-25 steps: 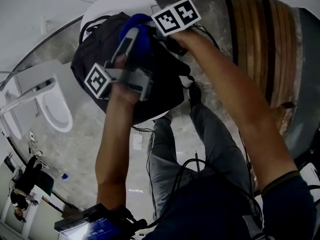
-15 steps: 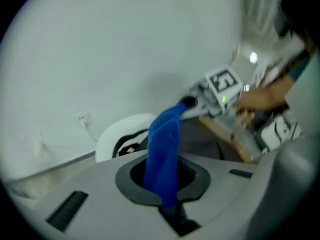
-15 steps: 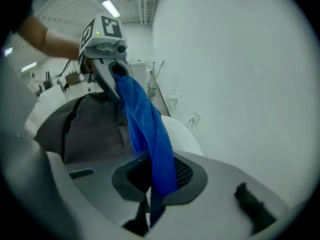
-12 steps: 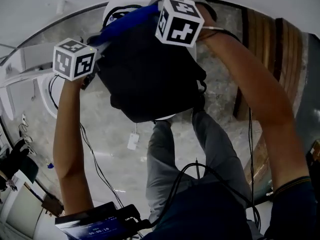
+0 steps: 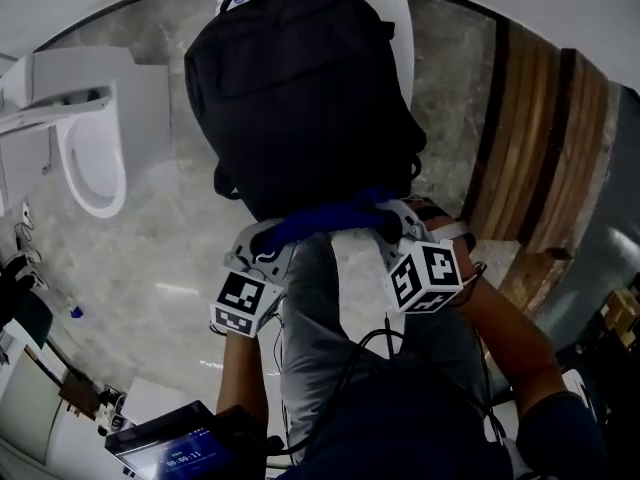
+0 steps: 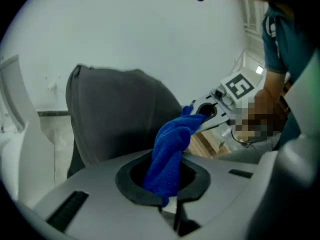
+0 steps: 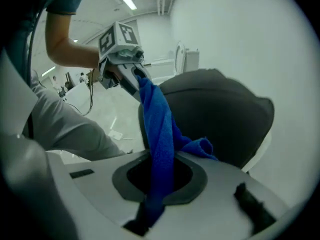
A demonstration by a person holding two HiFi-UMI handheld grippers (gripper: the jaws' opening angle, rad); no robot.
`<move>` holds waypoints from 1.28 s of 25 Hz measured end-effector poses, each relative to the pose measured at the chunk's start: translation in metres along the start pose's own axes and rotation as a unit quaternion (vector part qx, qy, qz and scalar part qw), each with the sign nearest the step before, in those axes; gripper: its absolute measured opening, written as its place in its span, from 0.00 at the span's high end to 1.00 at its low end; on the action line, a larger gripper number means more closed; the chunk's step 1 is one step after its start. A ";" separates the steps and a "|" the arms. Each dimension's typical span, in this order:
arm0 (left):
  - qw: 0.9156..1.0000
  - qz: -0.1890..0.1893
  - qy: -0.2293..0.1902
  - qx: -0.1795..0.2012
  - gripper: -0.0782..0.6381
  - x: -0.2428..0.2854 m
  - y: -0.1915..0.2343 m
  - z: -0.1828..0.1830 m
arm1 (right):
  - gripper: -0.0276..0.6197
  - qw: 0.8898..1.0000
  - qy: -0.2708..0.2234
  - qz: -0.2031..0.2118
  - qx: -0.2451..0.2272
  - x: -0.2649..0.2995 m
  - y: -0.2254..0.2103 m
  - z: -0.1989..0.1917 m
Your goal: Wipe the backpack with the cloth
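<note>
Both pairs of jaws are clamped on one blue cloth [image 5: 330, 218]. In the left gripper view the left gripper [image 6: 167, 184] has its jaws pressed together on one end of the cloth [image 6: 172, 144], which rises from the centre of the frame toward the right gripper [image 6: 210, 111] at the right. In the right gripper view the right gripper [image 7: 155, 184] is clamped on the other end, and the cloth [image 7: 160, 129] runs up as a twisted band to the left gripper [image 7: 132, 76] at the upper left.

In the head view a pale marbled floor [image 5: 180, 258] fills most of the frame. A black backpack [image 5: 300, 88] takes up the upper centre, resting on a white round table [image 5: 398, 18] whose rim shows at the top. A strip of wooden boards [image 5: 530, 148] runs down the right side, and a white toilet [image 5: 90, 158] stands at the left edge.

The cloth lies stretched sideways along the lower edge of the backpack, touching it, just below the centre of the frame. The left gripper [image 5: 262, 243] holds its left end and the right gripper [image 5: 395, 223] its right end, so the backpack sits just above and beyond both jaws. In each gripper view the backpack [image 6: 115, 114] [image 7: 215, 114] rises as a dark rounded mass right behind the cloth.

Grey trousers [image 5: 310, 308] show between the two grippers, below the cloth. A small screen device [image 5: 175, 448] sits at the lower left.
</note>
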State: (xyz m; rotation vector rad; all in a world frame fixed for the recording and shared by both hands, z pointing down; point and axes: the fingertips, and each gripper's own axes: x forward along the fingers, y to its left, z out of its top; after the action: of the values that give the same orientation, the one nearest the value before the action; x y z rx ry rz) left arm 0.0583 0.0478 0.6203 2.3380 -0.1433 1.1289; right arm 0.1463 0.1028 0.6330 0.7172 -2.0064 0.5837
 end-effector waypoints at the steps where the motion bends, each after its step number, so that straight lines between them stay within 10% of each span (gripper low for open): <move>1: 1.000 0.001 0.025 -0.010 0.85 0.007 -0.008 -0.029 | 0.92 1.000 0.011 0.018 0.019 0.010 0.020 -0.016; 5: 0.999 0.003 0.045 0.014 0.85 -0.001 -0.013 -0.050 | 0.92 0.999 -0.010 0.030 0.039 0.008 0.029 -0.014; 8: 0.994 0.028 0.007 0.110 0.85 -0.026 0.029 0.026 | 0.92 0.998 -0.050 -0.029 -0.016 -0.023 -0.050 0.046; 13: 0.962 0.083 0.025 0.258 0.85 -0.017 0.134 0.165 | 0.92 0.984 0.062 -0.103 -0.134 -0.014 -0.229 0.105; 18: 0.943 0.133 0.056 0.299 0.85 0.030 0.211 0.277 | 0.92 0.995 0.077 -0.059 -0.019 0.023 -0.346 0.122; 21: 0.944 0.103 0.065 0.306 0.85 0.075 0.194 0.278 | 0.92 0.996 0.017 -0.010 0.089 0.012 -0.339 0.103; 23: 0.939 0.112 0.078 0.315 0.85 0.073 0.183 0.259 | 0.92 0.997 -0.008 -0.009 0.079 -0.002 -0.316 0.096; 27: 0.952 0.121 0.037 0.279 0.85 0.051 0.139 0.224 | 0.92 0.998 -0.021 -0.038 0.035 -0.016 -0.250 0.090; 32: 0.972 0.125 -0.018 0.197 0.85 0.022 0.083 0.188 | 0.92 0.994 -0.036 -0.051 0.089 -0.029 -0.175 0.073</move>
State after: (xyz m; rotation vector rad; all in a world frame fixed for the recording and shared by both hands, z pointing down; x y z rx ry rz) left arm 0.1772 -0.1155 0.5768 2.7523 -0.2513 1.3362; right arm 0.2348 -0.0626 0.5941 0.9539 -1.9879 0.6904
